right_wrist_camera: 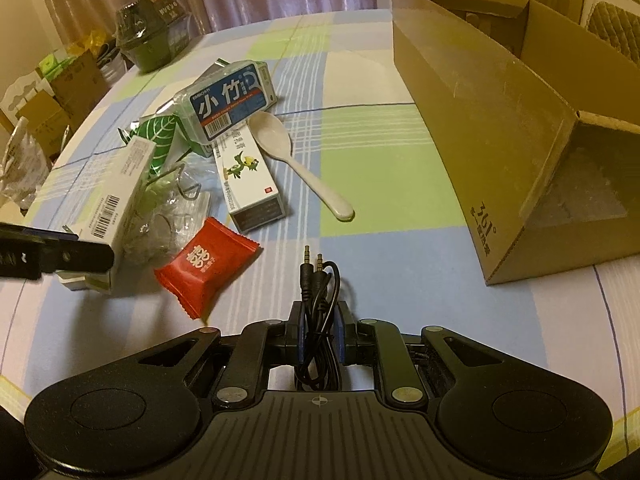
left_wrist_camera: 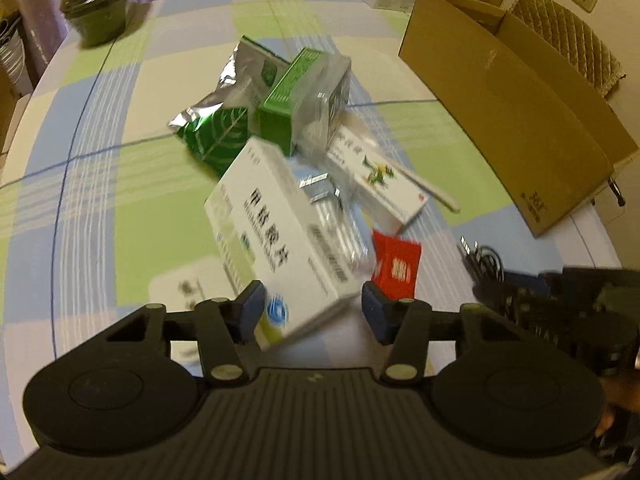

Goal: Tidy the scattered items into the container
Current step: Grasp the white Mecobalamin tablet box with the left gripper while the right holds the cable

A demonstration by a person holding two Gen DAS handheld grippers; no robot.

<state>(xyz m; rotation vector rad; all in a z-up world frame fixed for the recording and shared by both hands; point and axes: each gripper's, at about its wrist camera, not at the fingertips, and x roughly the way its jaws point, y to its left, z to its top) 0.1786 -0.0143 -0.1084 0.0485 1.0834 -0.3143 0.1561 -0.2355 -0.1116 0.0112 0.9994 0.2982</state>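
The left gripper (left_wrist_camera: 313, 308) has its two blue pads on either side of the near end of a white medicine box (left_wrist_camera: 276, 236), and they look squeezed onto it; the box sits tilted, with one end up off the checked tablecloth (left_wrist_camera: 100, 168). To do this well, the grip should stay firm and sit a bit deeper on the box, I think, because only the end is caught and it could swing or slip out on the way to the cardboard box (left_wrist_camera: 516, 120), which stands off to the right with its top open. The lift should go straight up first, so the box does not drag the red candy packet (left_wrist_camera: 396, 264) or the clear plastic wrap beside it. The right gripper (right_wrist_camera: 320, 338) is clenched on a coiled black audio cable (right_wrist_camera: 318, 280), whose two plugs stick up past the pads. Farther out lie a long white box with a green dragon picture (right_wrist_camera: 248, 176), a white spoon (right_wrist_camera: 296, 160), a clear toothpick case with a blue label (right_wrist_camera: 228, 104) and a silver and green pouch (left_wrist_camera: 216, 120). The left view is blurry, so the small print cannot be read. How deep the cardboard box is inside is hidden, and the far pile covers whatever sits under it.
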